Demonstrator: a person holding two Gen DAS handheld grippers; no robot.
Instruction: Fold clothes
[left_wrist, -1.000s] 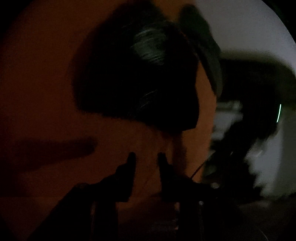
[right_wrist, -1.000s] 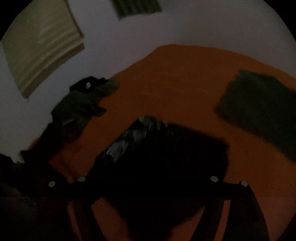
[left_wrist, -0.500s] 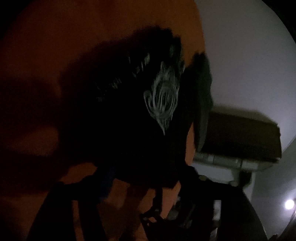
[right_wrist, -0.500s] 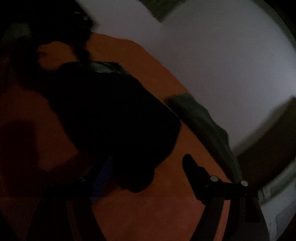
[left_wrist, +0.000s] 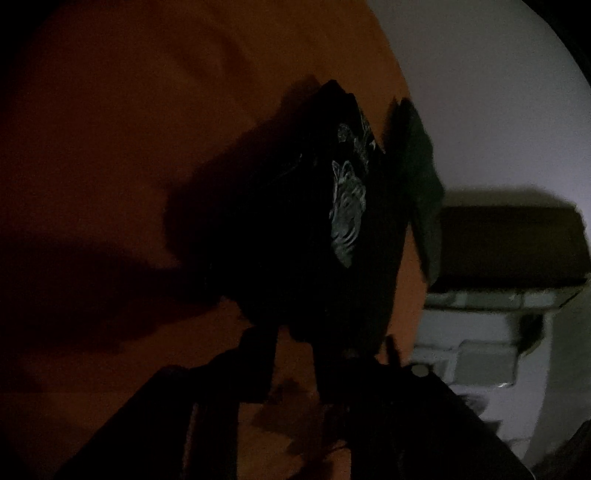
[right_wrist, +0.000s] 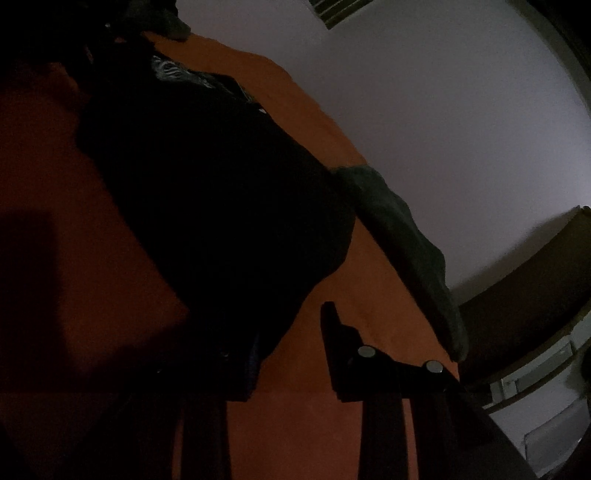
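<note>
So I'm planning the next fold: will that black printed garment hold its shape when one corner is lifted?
Probably not. The black garment lies rumpled on the orange surface, with its pale print creased, so it looks floppy. Lifted by one corner, it would likely sag and trail. It seems light, and should drag rather than slide freely.

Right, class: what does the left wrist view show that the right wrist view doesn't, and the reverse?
Only left wrist: the left gripper, jaws opening, the black garment edge between them. Only right wrist: the right gripper, jaws closing with that edge between them, a slatted wall vent, and a clothes heap. Both: black garment with white print, green garment, orange cover.
</note>
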